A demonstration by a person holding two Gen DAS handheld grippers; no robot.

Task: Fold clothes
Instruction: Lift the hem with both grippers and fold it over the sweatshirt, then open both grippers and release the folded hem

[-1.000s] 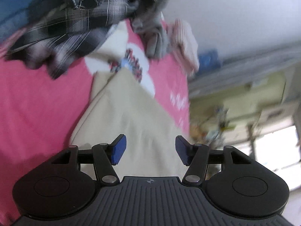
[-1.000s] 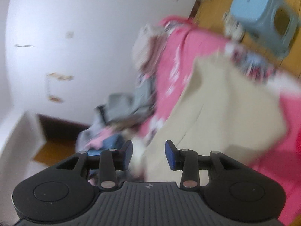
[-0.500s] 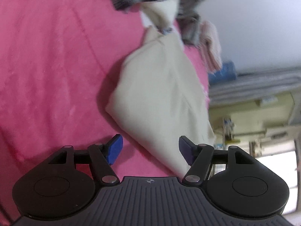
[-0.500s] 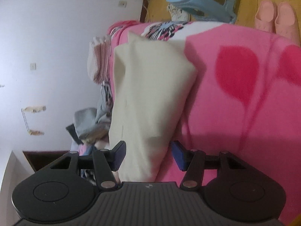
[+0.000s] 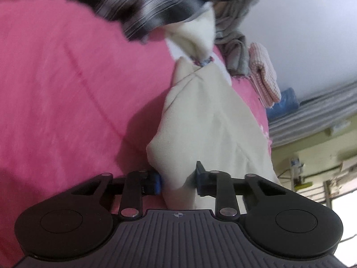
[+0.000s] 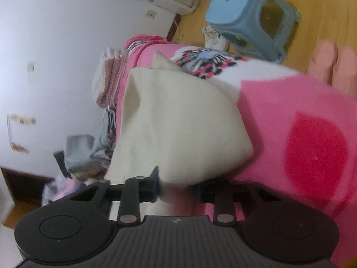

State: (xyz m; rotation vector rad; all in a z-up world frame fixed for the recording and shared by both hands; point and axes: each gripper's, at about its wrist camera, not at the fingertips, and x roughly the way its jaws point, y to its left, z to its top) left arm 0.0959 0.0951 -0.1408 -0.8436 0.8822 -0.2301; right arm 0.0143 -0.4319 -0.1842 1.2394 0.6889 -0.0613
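The cream cloth [image 5: 207, 120] lies on the pink bed cover [image 5: 67, 84]. It is long and narrow in the left wrist view. Its long side runs from the left gripper [image 5: 178, 178] up and away toward the pile of clothes [image 5: 156, 6] at the far end. The cloth is plain, soft and folded over, with a crease down its length.

The jaws of the left gripper are closing, and the near corner of the cloth sits between them. The blue pads look to be touching it on both sides.

In the right wrist view the cream cloth [image 6: 183, 129] looks wider and puffy, with a rounded fold on the right. The jaws of the right gripper [image 6: 178, 185] are closing too, with the cloth's near edge between them.

Only the left view shows the black and white checked shirt. Only the right view shows the blue stool [image 6: 252, 15], the wooden floor [image 6: 312, 0] and the pink slippers [image 6: 332, 62].
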